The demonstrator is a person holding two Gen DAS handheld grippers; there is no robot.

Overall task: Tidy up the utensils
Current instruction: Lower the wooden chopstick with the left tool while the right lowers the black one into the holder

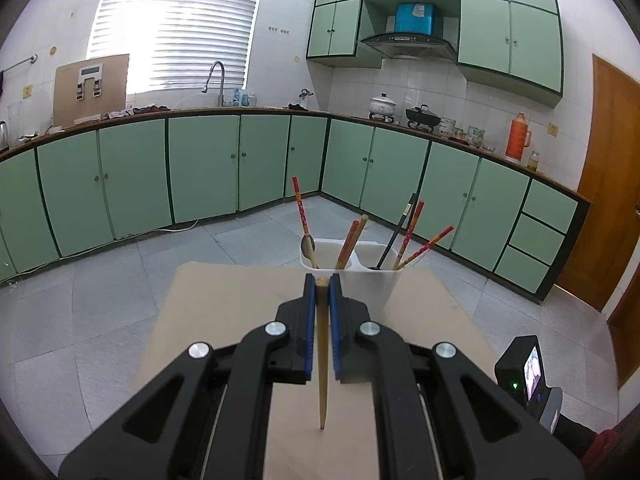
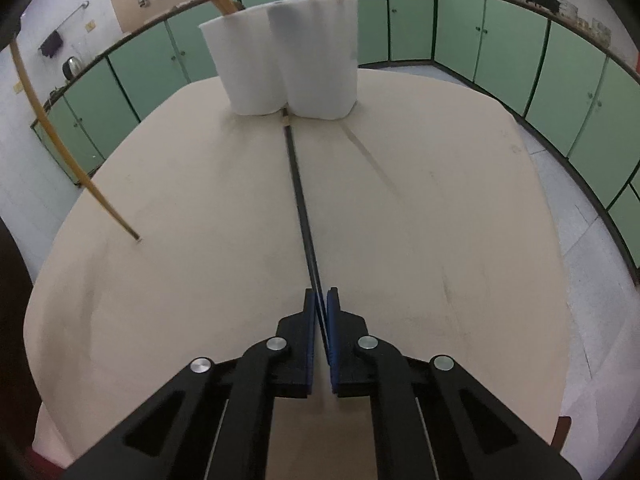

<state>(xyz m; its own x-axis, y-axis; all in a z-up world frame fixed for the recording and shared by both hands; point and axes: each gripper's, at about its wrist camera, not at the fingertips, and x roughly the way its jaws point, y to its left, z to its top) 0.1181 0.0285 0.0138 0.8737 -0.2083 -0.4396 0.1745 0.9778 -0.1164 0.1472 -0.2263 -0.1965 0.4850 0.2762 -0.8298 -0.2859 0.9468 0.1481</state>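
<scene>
Left wrist view
- Left tool (image 1: pixel 321 280): clamped tight on a plain bamboo chopstick (image 1: pixel 322 360), blue pads pinching it right near its blunt top end.
- Chopstick look: pale tan wood, no paint, tapers down to a thin tip that sits on or just above the beige worktop (image 1: pixel 224 308) — can't tell which.
- Holder (image 1: pixel 352 276): white plastic, two compartments, standing just past the tool at the far end of the worktop. It holds red-patterned chopsticks (image 1: pixel 301 210), a metal spoon and a black-handled utensil, all leaning at odd angles.

Right wrist view
- Right tool (image 2: pixel 320 296): closed on a thin black chopstick (image 2: pixel 298 200), pads squeezing one end of it.
- Black chopstick look: very slim, dark and glossy, lying along the worktop (image 2: pixel 440 200) straight away from the tool, its far end reaching the foot of the holder (image 2: pixel 280 52) where the two lobes meet.
- Bamboo chopstick (image 2: pixel 52 136): shows at the left, coming down from above, tip at the worktop, well apart from the black one.
</scene>
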